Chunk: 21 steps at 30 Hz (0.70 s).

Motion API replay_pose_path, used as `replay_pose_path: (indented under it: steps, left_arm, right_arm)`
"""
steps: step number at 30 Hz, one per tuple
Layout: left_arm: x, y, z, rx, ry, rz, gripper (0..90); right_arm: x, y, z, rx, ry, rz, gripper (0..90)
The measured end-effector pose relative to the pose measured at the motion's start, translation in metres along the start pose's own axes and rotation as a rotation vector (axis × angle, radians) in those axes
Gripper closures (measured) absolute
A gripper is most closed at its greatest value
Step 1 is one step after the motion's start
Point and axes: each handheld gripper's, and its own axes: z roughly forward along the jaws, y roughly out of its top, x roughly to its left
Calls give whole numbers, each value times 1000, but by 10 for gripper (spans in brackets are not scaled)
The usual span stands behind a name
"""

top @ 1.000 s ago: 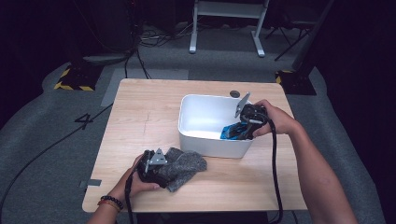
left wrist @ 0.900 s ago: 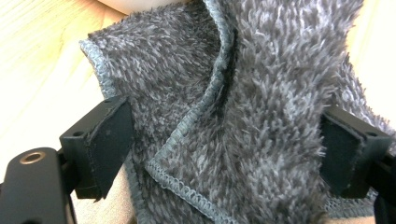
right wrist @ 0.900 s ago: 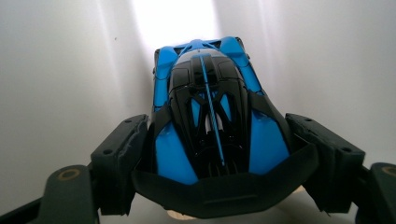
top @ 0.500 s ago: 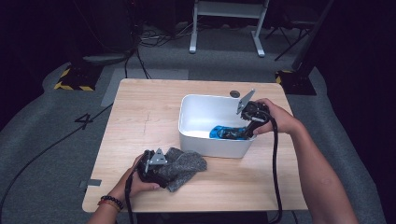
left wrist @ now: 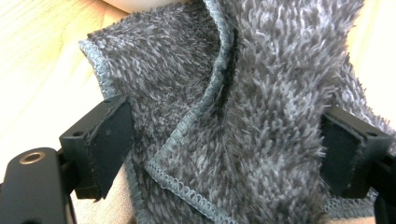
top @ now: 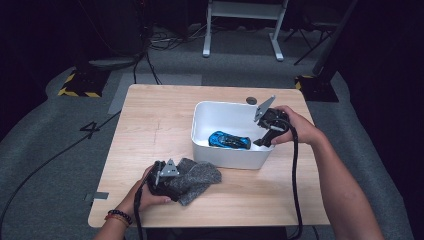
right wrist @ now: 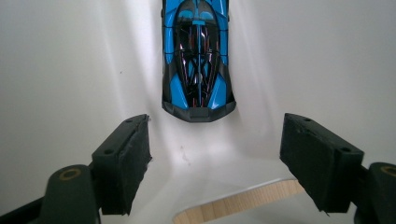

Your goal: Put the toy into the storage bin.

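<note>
**Car dropped in bin, right fingers now empty**

Car (top: pixel 229 140), blue and black toy, lies flat on the bin (top: pixel 218 112) floor, centre-right of the high view, nose toward frame left. One second ago it hung in the right gripper (top: pixel 262 142) over the bin's right side; half a second ago it was lower in the bin; now it rests free. So the placing looks done, release finished.

In the right gripper view the car (right wrist: pixel 198 56) sits top centre, its tail end toward the camera, clear of both fingers (right wrist: pixel 125 161). Fingers spread wide, nothing between them, touching nothing; white bin floor under them, a sliver of bin edge and table at bottom centre. Right gripper sits at the bin's right wall, just beside the car, tilted down into it.

Cloth (top: pixel 197 177), grey fuzzy, crumpled on the table (top: pixel 150 125) just in front of the bin's lower-left corner, lower centre of the high view. Same spot in all three high-view pictures, no shift. Left gripper (top: pixel 165 182) on its left end, hand unmoved. In the left gripper view the cloth (left wrist: pixel 243 93) bunches between the fingers (left wrist: pixel 109 135), which stand fairly wide on either side of the folds; pile reaches both pads, but cannot tell if they are pinching it or only straddling it.

Likely next: right gripper pulls out of the bin, cloth work starts.
</note>
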Motion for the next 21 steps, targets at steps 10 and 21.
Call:
replay_pose_path:
  steps: [10,21]
  left_arm:
    - [0,0,0,0,0,-1,142]
    - [0,0,0,0,0,0,142]
  right_arm:
    - [1,-1,-5,-68,-46,5,230]
    - [3,-6,-12,-195,-122,71,224]
